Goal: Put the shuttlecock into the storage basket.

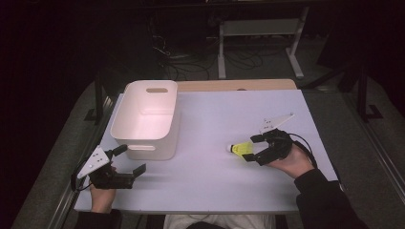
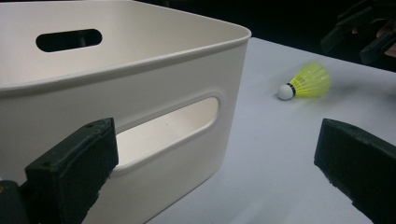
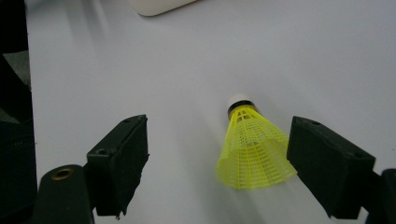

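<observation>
Right up close in the right gripper view, the yellow shuttlecock lies on its side on the desk between the right gripper's jaws, skirt just beside one pad with a gap to the other, so the jaws are apart and nothing's clamped yet. That puts it toward the desk's right edge, white cork tip pointing at the white bin, which sits at the far left corner. Over by the near left corner, the left gripper hangs with its jaws spread wide and holding nothing, one jaw just beside the bin's handle slot.
</observation>
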Available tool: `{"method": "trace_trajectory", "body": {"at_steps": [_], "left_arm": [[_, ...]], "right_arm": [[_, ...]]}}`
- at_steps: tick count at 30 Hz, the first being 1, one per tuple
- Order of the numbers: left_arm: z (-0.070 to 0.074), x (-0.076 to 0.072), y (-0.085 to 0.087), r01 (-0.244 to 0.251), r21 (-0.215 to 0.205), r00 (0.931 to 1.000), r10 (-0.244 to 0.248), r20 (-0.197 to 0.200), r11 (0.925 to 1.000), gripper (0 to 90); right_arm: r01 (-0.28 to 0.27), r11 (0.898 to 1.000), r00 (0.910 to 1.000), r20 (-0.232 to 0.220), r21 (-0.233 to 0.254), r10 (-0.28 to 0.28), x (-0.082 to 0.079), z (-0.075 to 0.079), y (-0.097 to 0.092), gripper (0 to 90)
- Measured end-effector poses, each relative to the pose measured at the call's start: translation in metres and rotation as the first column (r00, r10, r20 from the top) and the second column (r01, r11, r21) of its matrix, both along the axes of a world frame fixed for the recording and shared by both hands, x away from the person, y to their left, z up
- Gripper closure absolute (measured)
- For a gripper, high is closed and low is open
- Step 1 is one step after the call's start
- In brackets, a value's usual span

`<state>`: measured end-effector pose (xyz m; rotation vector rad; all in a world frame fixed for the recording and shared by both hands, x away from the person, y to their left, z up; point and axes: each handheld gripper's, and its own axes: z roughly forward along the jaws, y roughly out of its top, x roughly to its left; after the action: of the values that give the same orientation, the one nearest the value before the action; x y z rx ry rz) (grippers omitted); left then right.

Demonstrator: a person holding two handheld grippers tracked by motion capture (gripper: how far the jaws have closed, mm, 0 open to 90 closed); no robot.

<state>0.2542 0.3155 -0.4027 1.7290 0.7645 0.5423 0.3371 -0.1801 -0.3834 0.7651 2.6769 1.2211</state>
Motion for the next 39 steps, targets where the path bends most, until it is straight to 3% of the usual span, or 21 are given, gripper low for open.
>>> {"method": "trace_trajectory", "body": {"at_steps": [13, 26, 28, 35, 36, 39], "left_arm": [[0.000, 0.000, 0.000, 0.001, -0.001, 1.0000, -0.001, -0.001, 1.0000, 0.0], [0.000, 0.000, 0.000, 0.002, -0.001, 1.0000, -0.002, -0.001, 1.0000, 0.0], [0.000, 0.000, 0.000, 0.001, -0.001, 1.0000, -0.001, -0.001, 1.0000, 0.0], [0.000, 0.000, 0.000, 0.002, 0.000, 1.0000, -0.002, 0.000, 1.0000, 0.0], [0.000, 0.000, 0.000, 0.002, 0.000, 1.0000, -0.002, 0.000, 1.0000, 0.0], [0.000, 0.000, 0.000, 0.003, -0.001, 1.0000, -0.003, 0.000, 1.0000, 0.0]], "right_arm": [[-0.016, 1.000, 0.9999, -0.005, -0.010, 0.015, -0.002, -0.002, 0.010, 33.6], [-0.036, 0.999, 0.9986, -0.039, -0.024, 0.035, -0.003, -0.005, 0.014, 61.8], [-0.045, 0.999, 0.9977, -0.052, -0.027, 0.043, -0.003, -0.007, 0.015, 70.0], [-0.064, 0.997, 0.9953, -0.075, -0.038, 0.061, -0.004, -0.012, 0.017, 82.5], [-0.069, 0.996, 0.9947, -0.080, -0.048, 0.065, -0.005, -0.015, 0.018, 87.7], [-0.076, 0.995, 0.9938, -0.086, -0.060, 0.070, -0.007, -0.018, 0.018, 88.2]]}}
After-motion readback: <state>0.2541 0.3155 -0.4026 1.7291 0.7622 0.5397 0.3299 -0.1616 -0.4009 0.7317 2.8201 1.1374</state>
